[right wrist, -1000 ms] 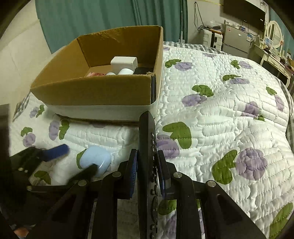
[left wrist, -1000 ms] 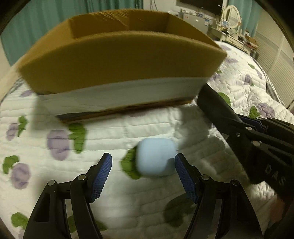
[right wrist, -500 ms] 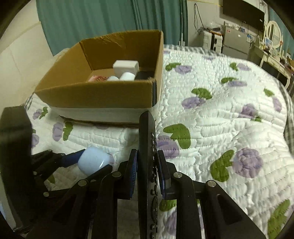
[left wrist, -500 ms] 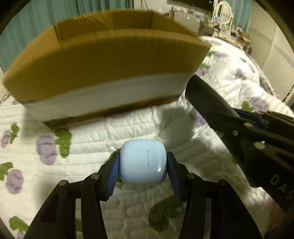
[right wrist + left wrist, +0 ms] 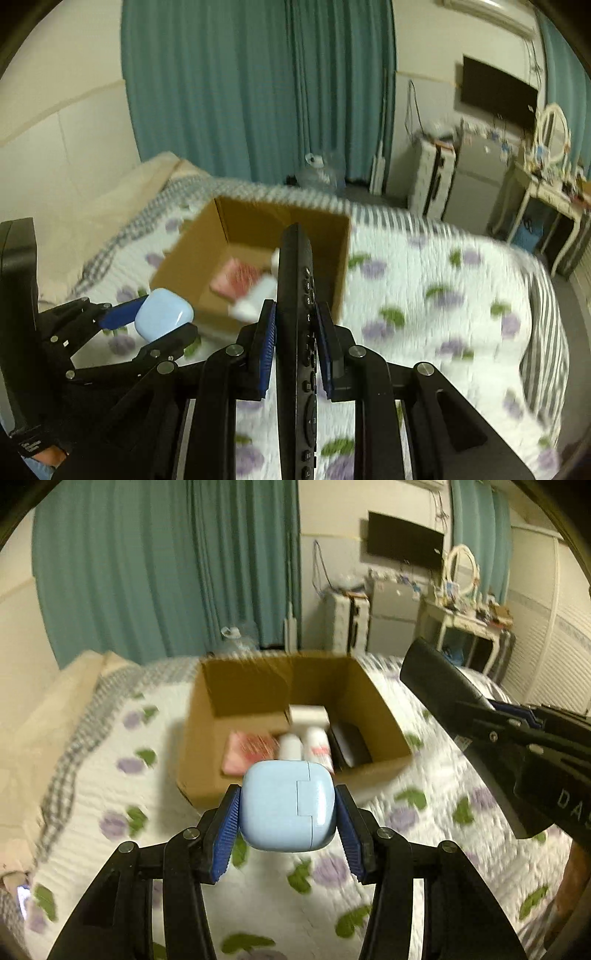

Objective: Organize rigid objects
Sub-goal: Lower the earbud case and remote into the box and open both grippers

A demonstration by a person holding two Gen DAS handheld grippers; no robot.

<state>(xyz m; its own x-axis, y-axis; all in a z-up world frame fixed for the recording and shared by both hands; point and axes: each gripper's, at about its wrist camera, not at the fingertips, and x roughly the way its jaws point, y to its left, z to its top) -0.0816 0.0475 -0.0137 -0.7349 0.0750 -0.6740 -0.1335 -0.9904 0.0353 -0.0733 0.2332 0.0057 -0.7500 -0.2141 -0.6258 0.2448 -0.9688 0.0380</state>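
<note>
My left gripper point(image 5: 288, 808) is shut on a light blue rounded case point(image 5: 288, 806) and holds it in the air in front of the open cardboard box point(image 5: 295, 794). The case also shows in the right wrist view point(image 5: 162, 318). My right gripper point(image 5: 295, 332) is shut on a long black remote control point(image 5: 295, 295), held up to the right of the box point(image 5: 192, 266); the remote shows in the left wrist view point(image 5: 439, 681). Inside the box lie a pink packet point(image 5: 247, 753), white bottles point(image 5: 306, 744), a white box point(image 5: 308, 714) and a dark item point(image 5: 349, 744).
The box stands on a bed with a white quilt point(image 5: 424, 812) printed with purple flowers. A beige pillow point(image 5: 48, 716) lies at the left. Teal curtains point(image 5: 166, 572), a dresser point(image 5: 469, 627) and a small fridge point(image 5: 472, 184) stand beyond the bed.
My left gripper closed on the blue case and lifted it off the quilt. Both grippers rose, so the box's inside now shows from above.
</note>
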